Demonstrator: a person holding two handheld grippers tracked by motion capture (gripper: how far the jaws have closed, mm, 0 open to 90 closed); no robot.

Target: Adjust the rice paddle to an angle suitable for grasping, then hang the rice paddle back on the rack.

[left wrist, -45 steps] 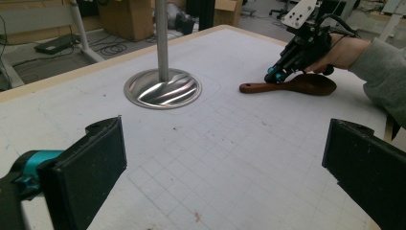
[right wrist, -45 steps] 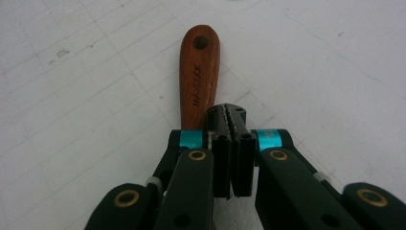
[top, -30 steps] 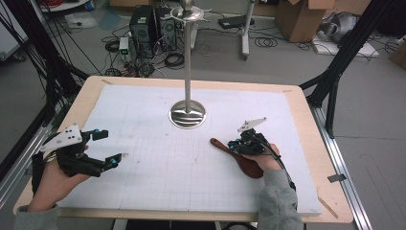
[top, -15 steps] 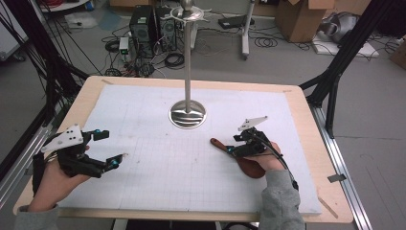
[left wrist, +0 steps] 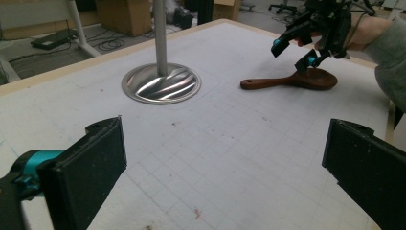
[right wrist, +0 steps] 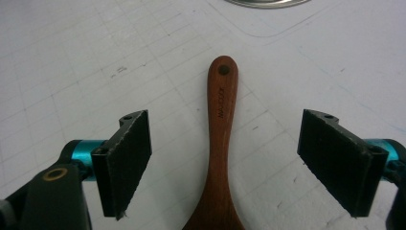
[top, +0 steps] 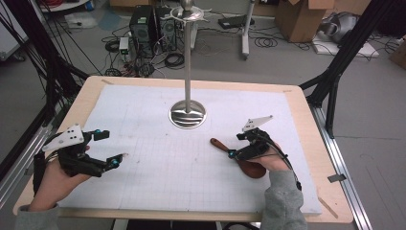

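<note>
Between the wide-open right gripper [right wrist: 222, 163] jaws lies a dark brown wooden spoon [right wrist: 218, 143], untouched; its handle stamp is unreadable. The left gripper [top: 111, 149] is open too.

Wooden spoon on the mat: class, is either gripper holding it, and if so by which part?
Nothing is held. The right gripper is open, its jaws either side of the wooden spoon's handle without touching. The left gripper is open too.

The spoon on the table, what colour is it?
The wooden spoon is reddish brown, clearest in the right gripper view.
</note>
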